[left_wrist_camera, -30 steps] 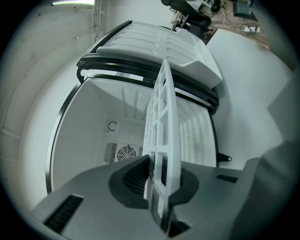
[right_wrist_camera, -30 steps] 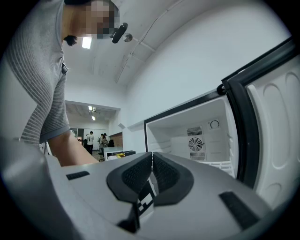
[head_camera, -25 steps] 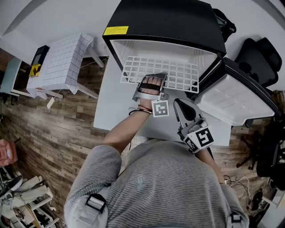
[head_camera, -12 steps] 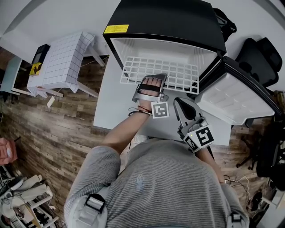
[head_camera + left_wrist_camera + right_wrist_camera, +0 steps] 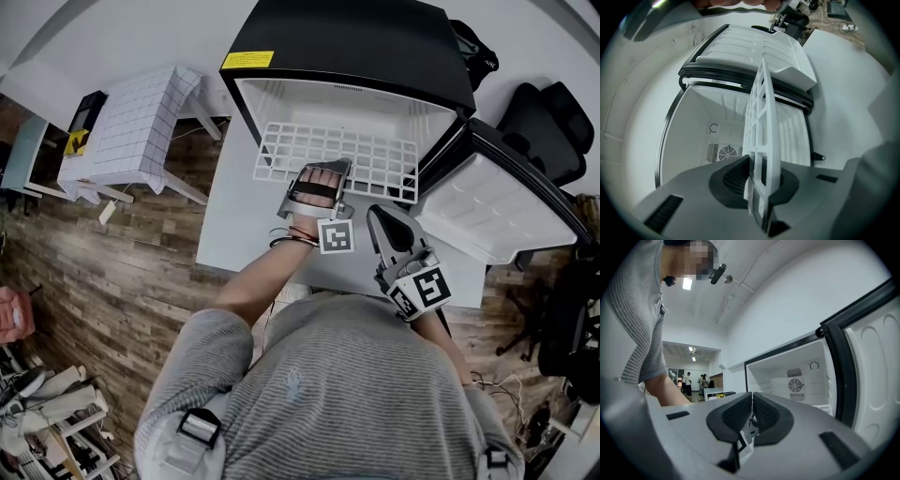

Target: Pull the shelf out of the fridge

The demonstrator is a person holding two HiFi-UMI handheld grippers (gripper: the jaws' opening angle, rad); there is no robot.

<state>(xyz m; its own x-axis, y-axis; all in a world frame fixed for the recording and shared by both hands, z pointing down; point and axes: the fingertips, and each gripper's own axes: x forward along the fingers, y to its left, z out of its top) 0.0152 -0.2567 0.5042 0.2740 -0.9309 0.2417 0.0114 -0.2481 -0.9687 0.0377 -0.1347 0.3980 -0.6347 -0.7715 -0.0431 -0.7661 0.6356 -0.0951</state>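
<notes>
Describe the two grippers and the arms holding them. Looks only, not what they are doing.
The left gripper and the right gripper are grey moulded shells with dark, textured pads. Each carries a white cube printed with black square markers. The person wears a grey, finely striped sweater, its left sleeve pushed up, and thin red and dark bands on the left wrist.
</notes>
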